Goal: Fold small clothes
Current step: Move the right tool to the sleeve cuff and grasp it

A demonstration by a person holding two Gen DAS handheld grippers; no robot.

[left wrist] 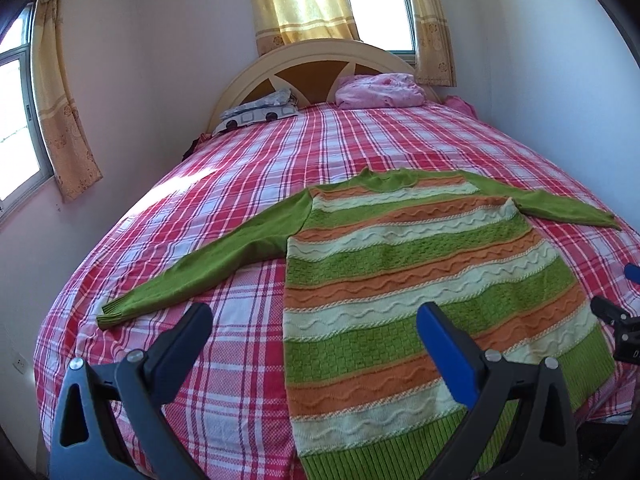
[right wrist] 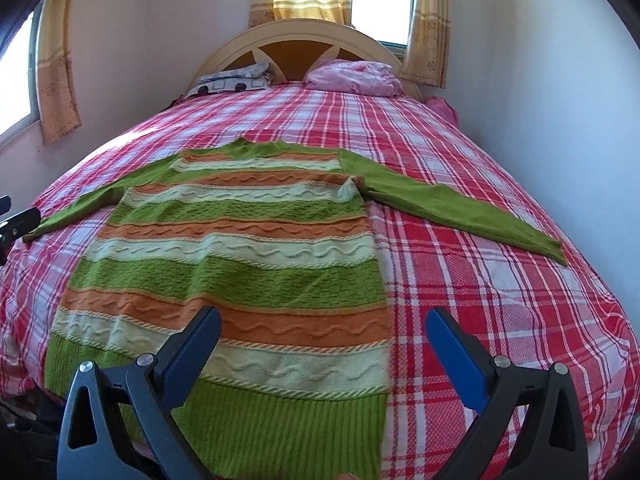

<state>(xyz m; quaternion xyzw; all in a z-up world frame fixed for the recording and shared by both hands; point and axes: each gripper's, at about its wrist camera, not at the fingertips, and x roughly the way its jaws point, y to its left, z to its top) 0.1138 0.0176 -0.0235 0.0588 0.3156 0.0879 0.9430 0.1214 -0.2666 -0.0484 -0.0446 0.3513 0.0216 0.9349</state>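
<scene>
Sweater, just the one, lies flat on the bed with its front up, neck toward the headboard and ribbed green hem at the near edge of the mattress. Its body runs in green, orange and cream knitted bands, and both plain green sleeves are spread out to the sides, one reaching left and one reaching right. I see no label or writing on it.

Two pairs of tongs hang over the near end of the bed. The left tongs are wide apart and hold nothing, one tip over the bare sheet and the other over the sweater's lower left part. The right tongs are also wide apart and empty, one tip over the sweater's lower right part and the other over the sheet beside it. Each pair shows blue pads on dark arms.

Under the sweater the bed is covered by a red, pink and white checked sheet. At the head of the bed sit two things: a folded grey and white patterned cloth on the left and a crumpled pink bundle on the right, well apart from the sweater. Behind the arched headboard is a window with yellow curtains, and a second window with its own curtain is on the left wall.
</scene>
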